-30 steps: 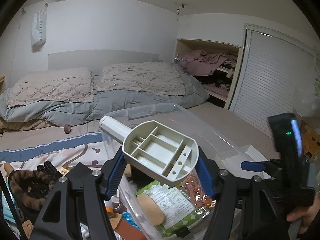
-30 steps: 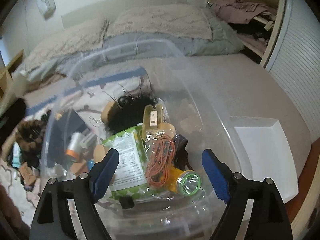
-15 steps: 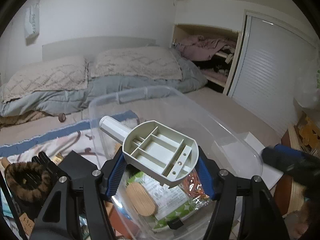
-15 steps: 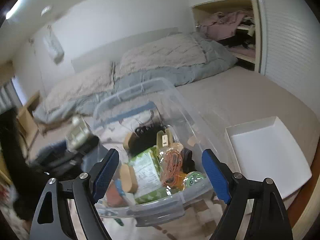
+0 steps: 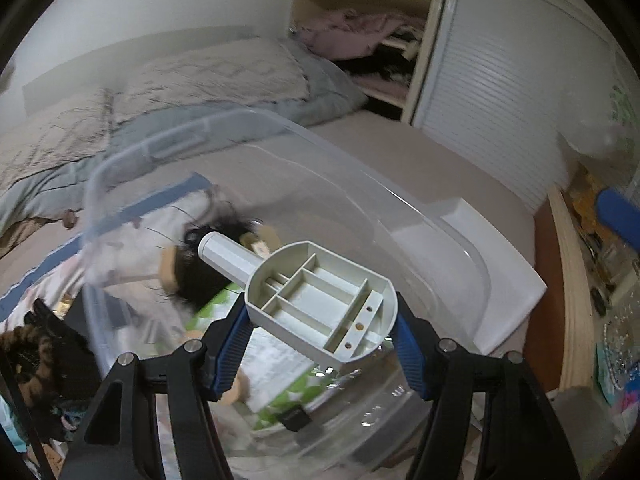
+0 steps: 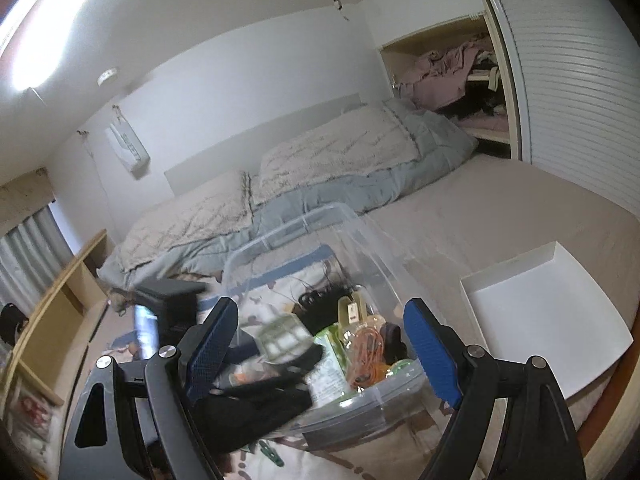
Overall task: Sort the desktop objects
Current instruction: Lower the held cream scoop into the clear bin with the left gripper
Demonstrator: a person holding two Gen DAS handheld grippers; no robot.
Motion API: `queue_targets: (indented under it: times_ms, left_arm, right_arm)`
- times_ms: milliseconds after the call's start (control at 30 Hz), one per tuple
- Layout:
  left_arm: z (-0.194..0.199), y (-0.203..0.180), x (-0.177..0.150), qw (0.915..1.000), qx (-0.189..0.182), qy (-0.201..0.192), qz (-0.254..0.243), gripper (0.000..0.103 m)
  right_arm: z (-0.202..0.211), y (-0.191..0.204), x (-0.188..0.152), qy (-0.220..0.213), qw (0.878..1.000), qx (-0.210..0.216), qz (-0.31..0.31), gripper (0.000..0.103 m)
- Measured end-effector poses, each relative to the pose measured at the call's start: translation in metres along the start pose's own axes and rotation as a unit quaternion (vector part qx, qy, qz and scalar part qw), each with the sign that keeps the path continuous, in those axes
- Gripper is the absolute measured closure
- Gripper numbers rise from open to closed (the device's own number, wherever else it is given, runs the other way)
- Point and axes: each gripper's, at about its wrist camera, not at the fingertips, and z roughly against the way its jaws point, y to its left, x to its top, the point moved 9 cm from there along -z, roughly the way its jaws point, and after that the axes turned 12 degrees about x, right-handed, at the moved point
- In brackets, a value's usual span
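My left gripper [image 5: 320, 344] is shut on a cream plastic handled tool [image 5: 316, 304] with ribbed compartments, holding it over the clear plastic bin [image 5: 440, 240]. The bin holds a green-and-white packet [image 5: 280, 372], a black furry item [image 5: 208, 268] and other small things. My right gripper [image 6: 320, 352] is open and empty, raised back from the bin [image 6: 384, 396]. In the right wrist view the left gripper [image 6: 260, 392] with the cream tool [image 6: 282, 338] shows blurred over the bin, beside an orange cable bundle [image 6: 366, 352] and a green packet [image 6: 332, 364].
The bin sits on a bed with a patterned blanket [image 6: 280, 292]. A white open tray [image 6: 548, 316] lies to the right; it also shows in the left wrist view [image 5: 480, 272]. Pillows [image 6: 344, 148], a wooden shelf [image 6: 52, 300] at left and a shuttered closet [image 6: 568, 92] surround the bed.
My left gripper moved forward and lower over the bin with the cream tool. My right gripper pulled back and up, so the bin looks smaller and the white tray shows in full.
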Motion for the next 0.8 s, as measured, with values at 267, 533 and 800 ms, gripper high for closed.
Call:
queue_targets:
  times_ms: [267,533,800]
  left_arm:
    - [-0.024,-0.014,-0.005,0.9974,-0.029,0.059,0.028,0.037]
    - [-0.039,-0.026,-0.010,0.9948,-0.015,0.089,0.046,0.037]
    - [-0.040,-0.037,-0.016,0.9923,0.007,0.106,0.064,0.037]
  right_arm:
    - [0.013,0.003,0.006,-0.015,1.000,0.008,0.013,0.018]
    - [0.015,-0.002,0.008,-0.019,1.000,0.011,0.008,0.018]
    - [0.020,-0.011,0.010,-0.029,0.999,0.007,-0.011,0.018]
